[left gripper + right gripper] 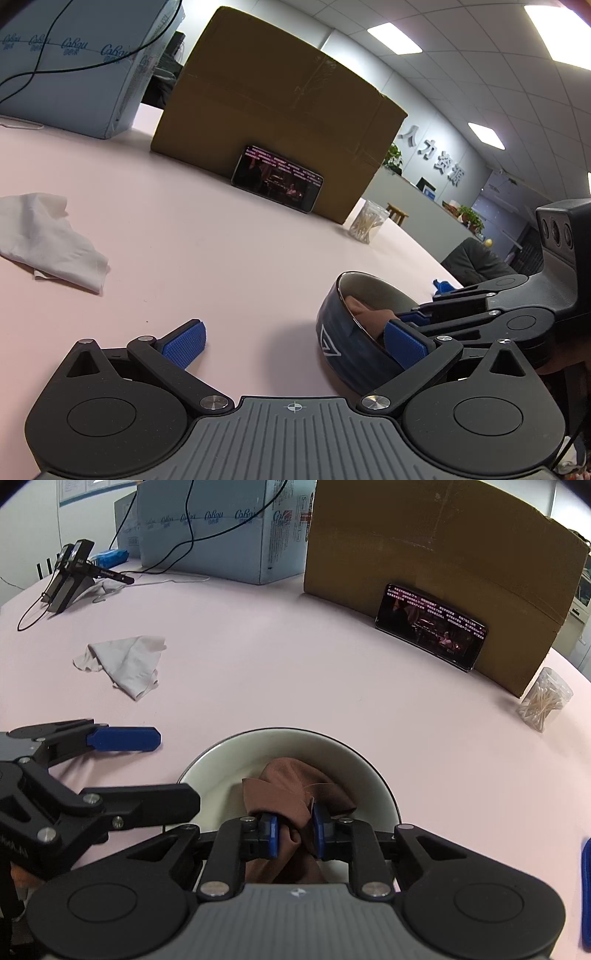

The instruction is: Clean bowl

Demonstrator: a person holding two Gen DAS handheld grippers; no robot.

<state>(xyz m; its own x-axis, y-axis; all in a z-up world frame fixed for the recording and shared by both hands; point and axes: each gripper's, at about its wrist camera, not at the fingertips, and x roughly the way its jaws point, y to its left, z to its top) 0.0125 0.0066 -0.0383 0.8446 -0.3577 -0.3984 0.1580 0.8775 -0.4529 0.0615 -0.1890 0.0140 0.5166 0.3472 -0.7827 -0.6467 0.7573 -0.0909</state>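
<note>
Pale-blue cartons (207,528) read "CoBqu"; right claw (294,830) pinching brown cloth (295,786) in bowl (221,771).

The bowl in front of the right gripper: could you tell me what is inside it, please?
Inside the bowl lies a crumpled brown cloth, pinched by the right gripper. The bowl's bottom beneath the cloth is covered.

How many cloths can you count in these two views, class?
2. A brown cloth lies in the bowl, pinched by the right claw. A pale grey cloth lies crumpled on the pink table, far left. Others may be hidden behind the boxes.
</note>
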